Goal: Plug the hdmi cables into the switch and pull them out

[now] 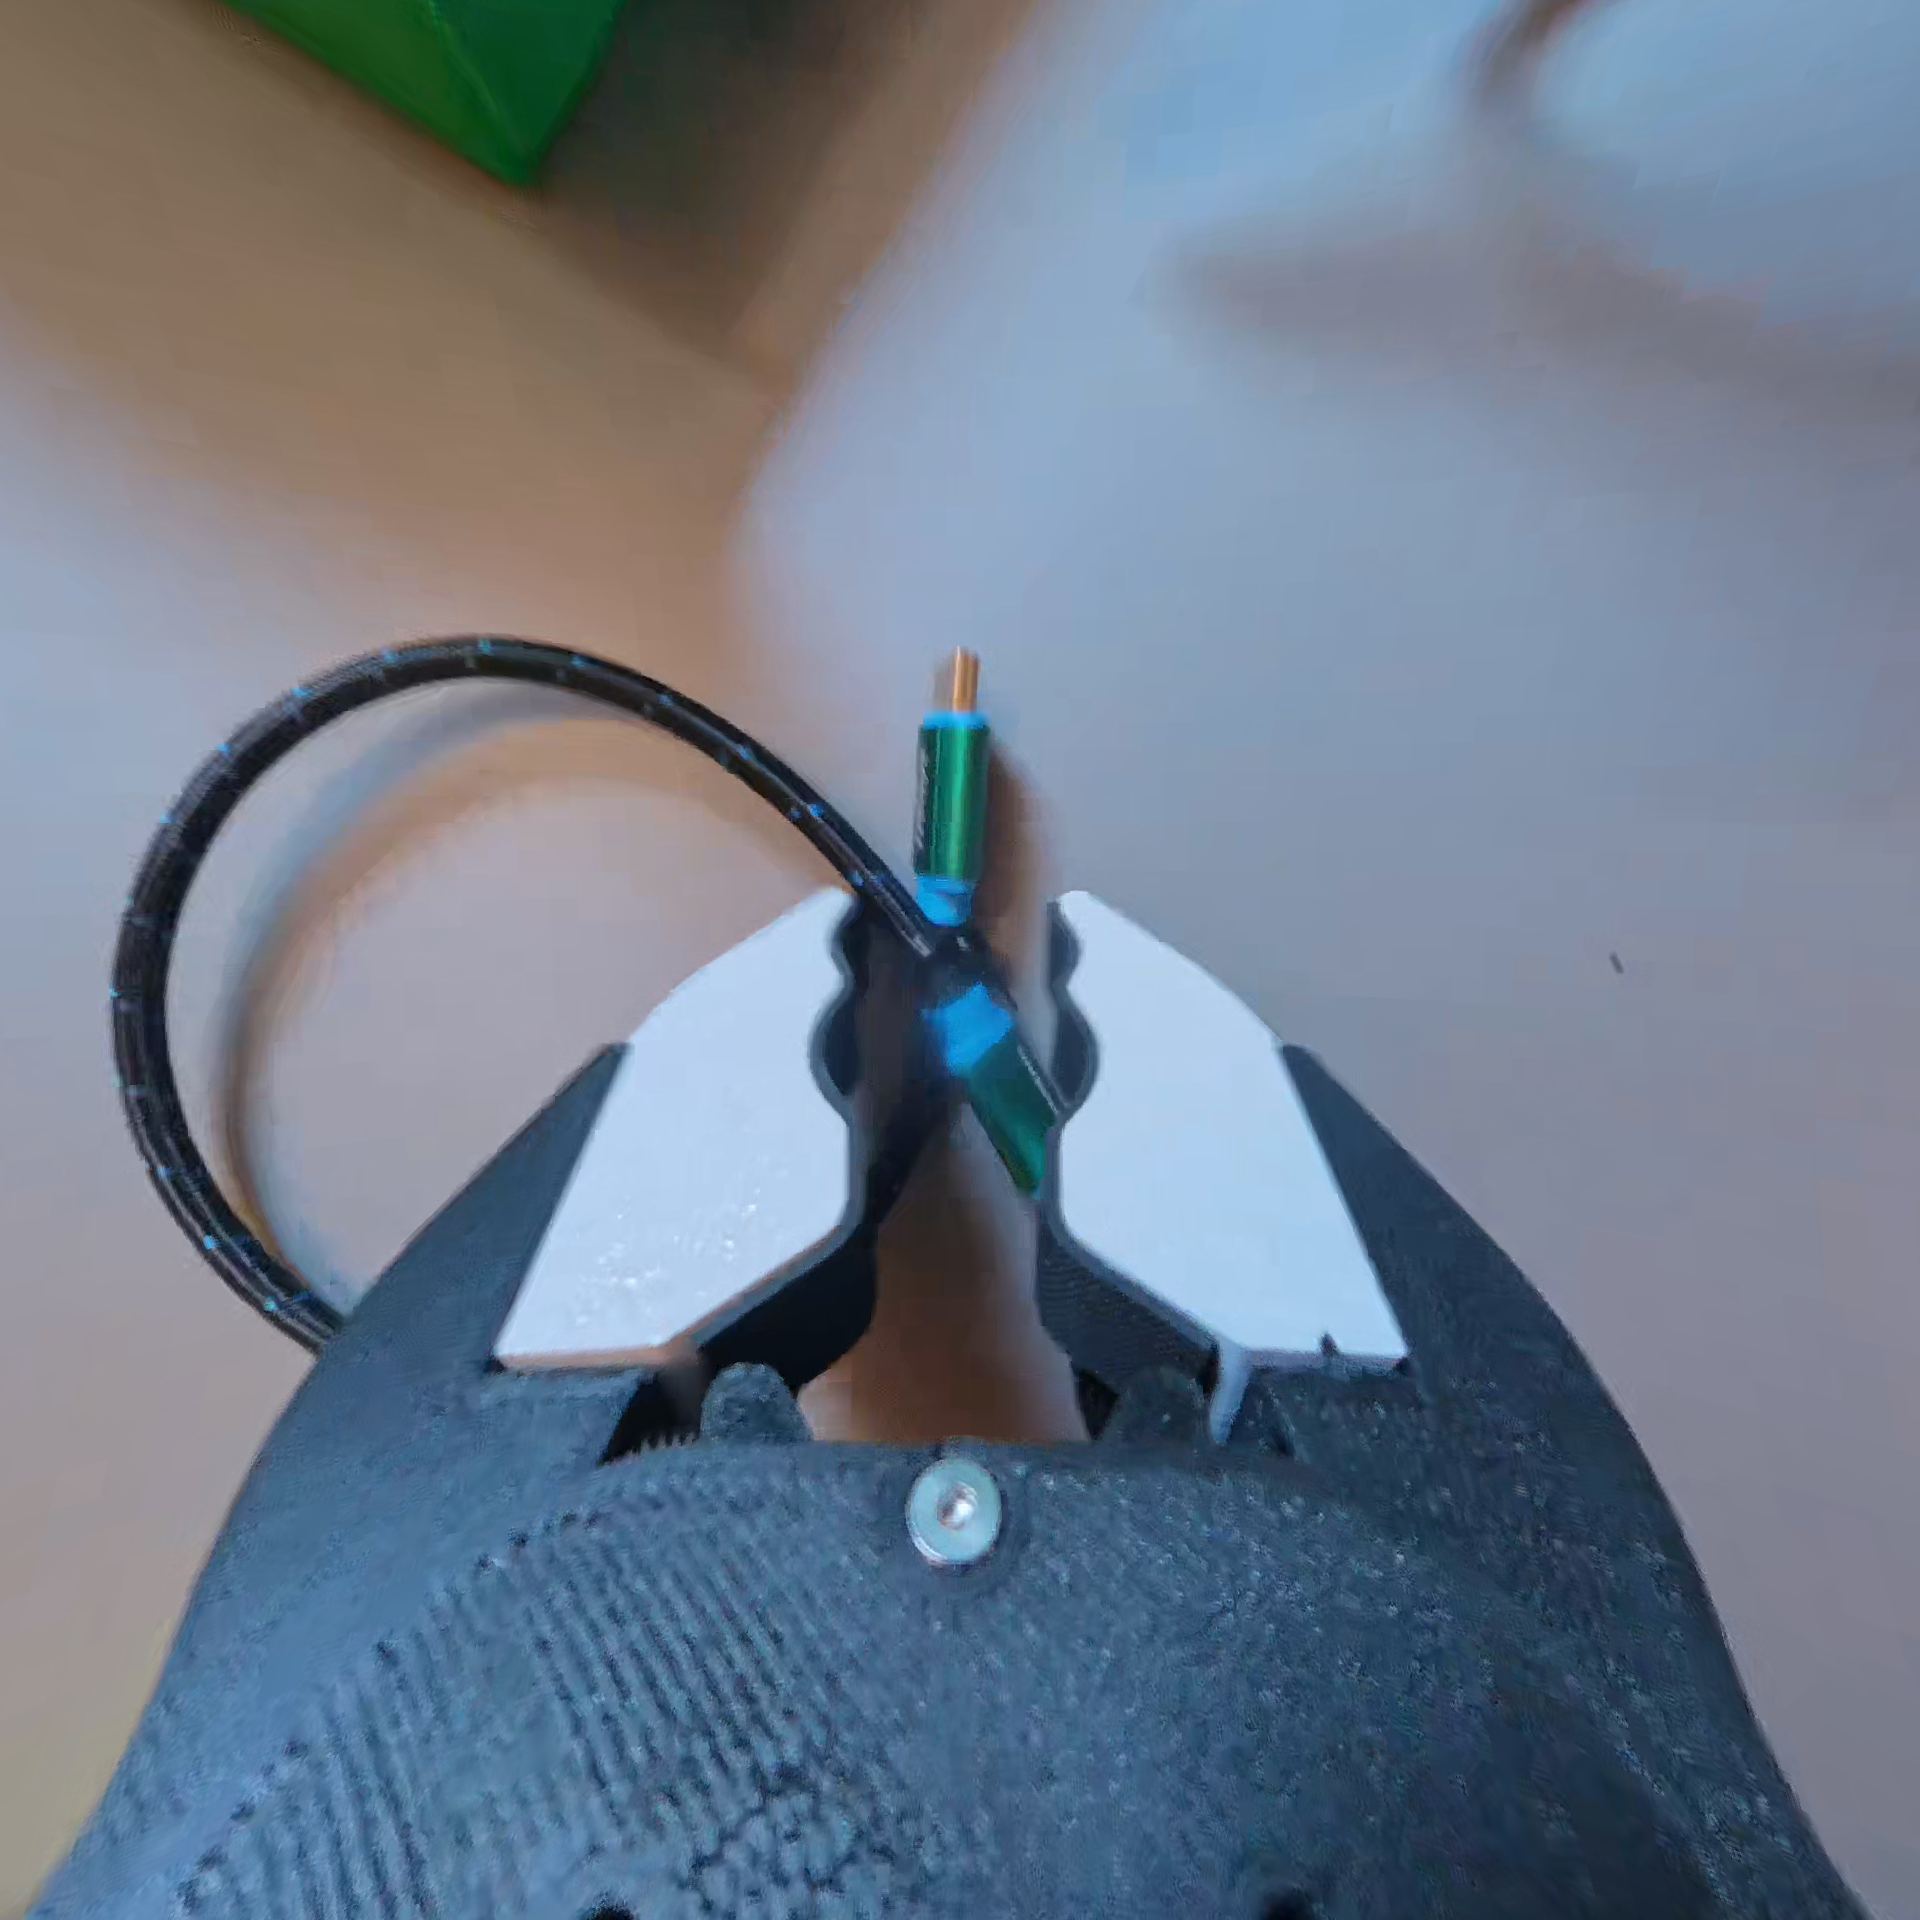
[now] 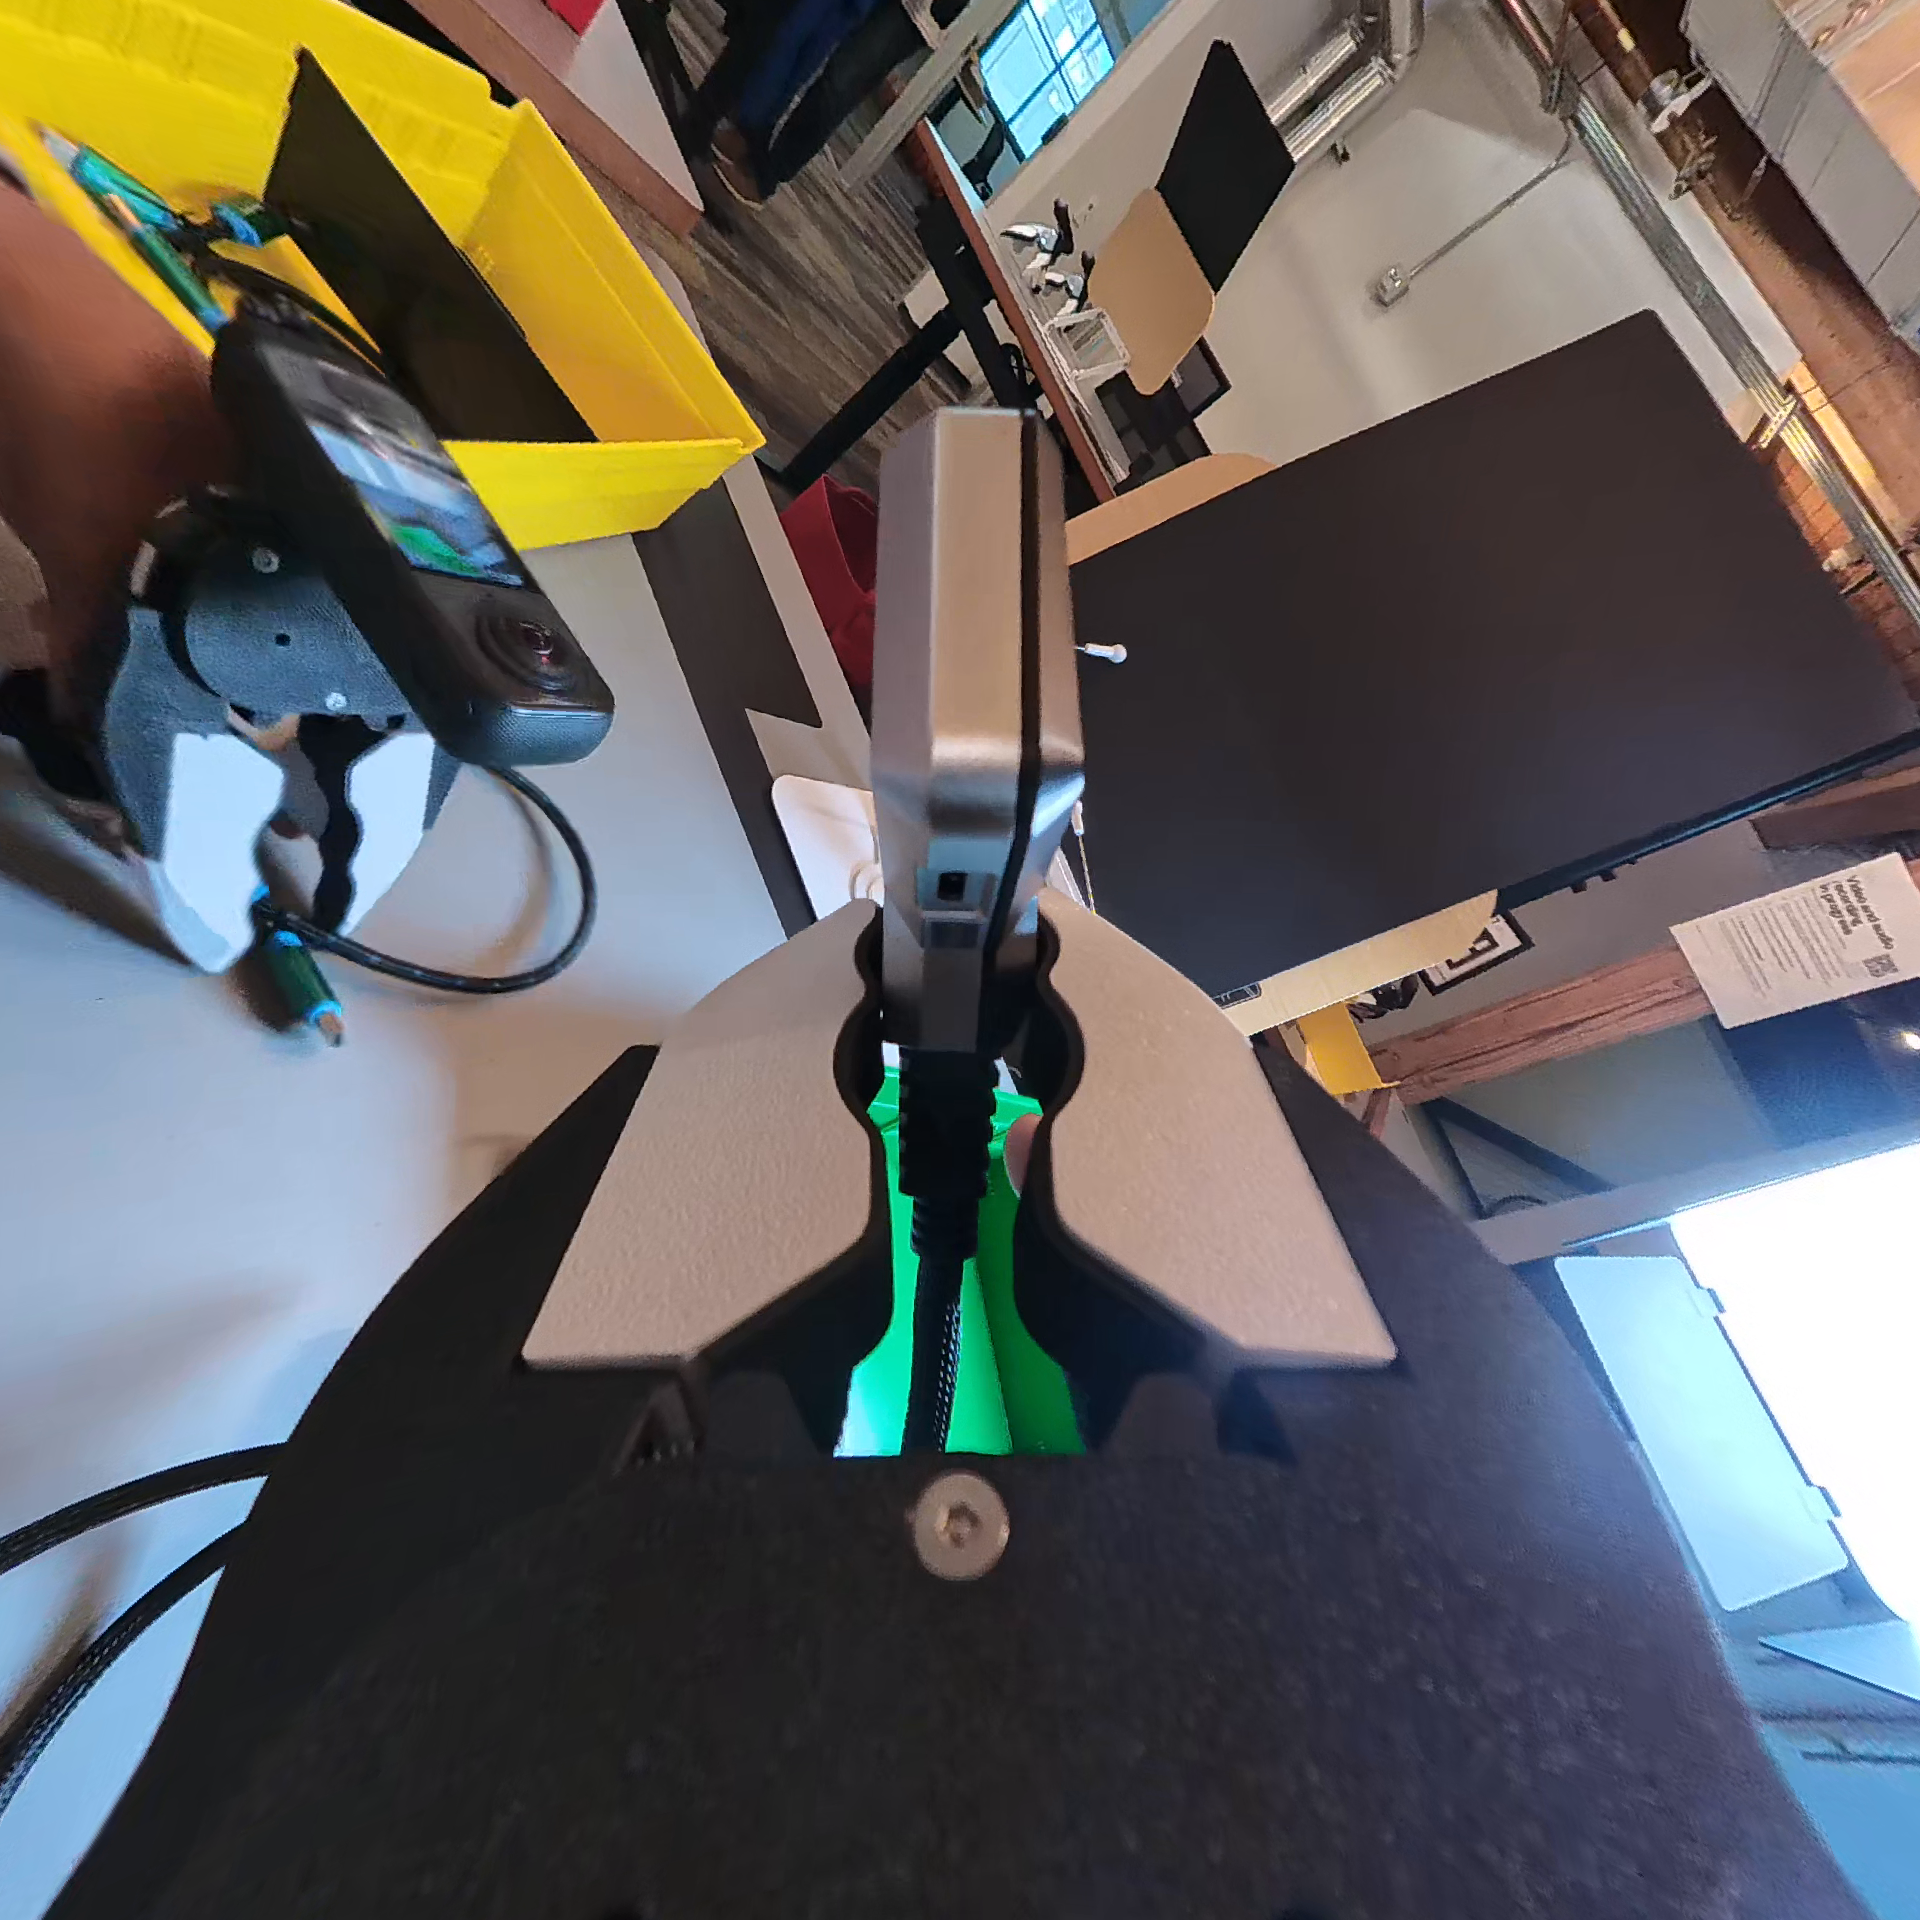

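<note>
Fingers of my right gripper (image 2: 956, 961) clamped the grey switch (image 2: 961, 665); my left gripper (image 1: 956, 935), part-open, straddled the green-plugged cable (image 1: 312, 748) on the bench (image 1: 1455, 831).

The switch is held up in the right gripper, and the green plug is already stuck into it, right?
Not quite. The right gripper does hold the switch up, but the green plug is not in it: the right wrist view shows it apart, under the left gripper.
</note>
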Available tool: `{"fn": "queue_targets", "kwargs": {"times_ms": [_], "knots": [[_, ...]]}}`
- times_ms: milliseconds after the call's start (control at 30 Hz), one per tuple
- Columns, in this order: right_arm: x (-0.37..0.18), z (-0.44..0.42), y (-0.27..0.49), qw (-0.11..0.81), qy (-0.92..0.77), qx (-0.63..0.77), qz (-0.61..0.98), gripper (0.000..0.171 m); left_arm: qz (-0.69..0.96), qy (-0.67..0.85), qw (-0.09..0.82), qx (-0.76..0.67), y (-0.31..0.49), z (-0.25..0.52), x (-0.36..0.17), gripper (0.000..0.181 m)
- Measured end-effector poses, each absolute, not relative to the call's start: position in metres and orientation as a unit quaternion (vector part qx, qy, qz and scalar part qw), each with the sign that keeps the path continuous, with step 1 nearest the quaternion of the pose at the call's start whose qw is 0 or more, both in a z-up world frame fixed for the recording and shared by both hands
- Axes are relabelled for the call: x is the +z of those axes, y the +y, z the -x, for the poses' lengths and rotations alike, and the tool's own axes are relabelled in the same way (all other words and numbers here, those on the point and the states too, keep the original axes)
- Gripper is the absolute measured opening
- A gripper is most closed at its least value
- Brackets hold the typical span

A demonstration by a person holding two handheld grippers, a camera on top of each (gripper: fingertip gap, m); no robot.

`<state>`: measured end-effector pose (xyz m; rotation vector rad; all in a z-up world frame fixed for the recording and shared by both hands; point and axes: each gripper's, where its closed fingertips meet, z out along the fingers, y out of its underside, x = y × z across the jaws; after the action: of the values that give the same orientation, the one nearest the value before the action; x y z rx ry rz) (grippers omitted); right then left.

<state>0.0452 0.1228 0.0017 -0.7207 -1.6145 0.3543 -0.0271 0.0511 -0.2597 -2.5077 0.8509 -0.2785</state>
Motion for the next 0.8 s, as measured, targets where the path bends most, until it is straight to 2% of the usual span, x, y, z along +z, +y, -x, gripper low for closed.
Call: {"fn": "queue_targets", "kwargs": {"times_ms": [67, 200, 300, 500, 633, 800], "knots": [[0.001, -0.044, 0.124, 0.619, -0.703, 0.159, 0.313, 0.023, 0.906, 0.33, 0.249, -0.088, 0.056, 0.025, -0.259, 0.016], [-0.006, -0.042, 0.12, 0.613, -0.715, 0.161, 0.295, 0.023, 0.893, 0.337, 0.299, 0.009, 0.073, 0.044, -0.238, 0.013], [-0.009, -0.04, 0.112, 0.61, -0.72, 0.179, 0.277, 0.022, 0.879, 0.307, 0.363, 0.042, 0.079, 0.061, -0.195, 0.013], [-0.04, -0.013, 0.102, 0.599, -0.75, 0.131, 0.247, 0.023, 0.856, 0.262, 0.409, 0.176, 0.061, 0.103, -0.117, 0.013], [-0.076, 0.015, 0.098, 0.604, -0.767, 0.048, 0.212, 0.023, 0.855, 0.253, 0.397, 0.219, 0.048, 0.109, -0.098, 0.013], [-0.098, 0.033, 0.093, 0.615, -0.767, 0.004, 0.18, 0.023, 0.861, 0.271, 0.355, 0.244, 0.045, 0.106, -0.109, 0.013]]}}
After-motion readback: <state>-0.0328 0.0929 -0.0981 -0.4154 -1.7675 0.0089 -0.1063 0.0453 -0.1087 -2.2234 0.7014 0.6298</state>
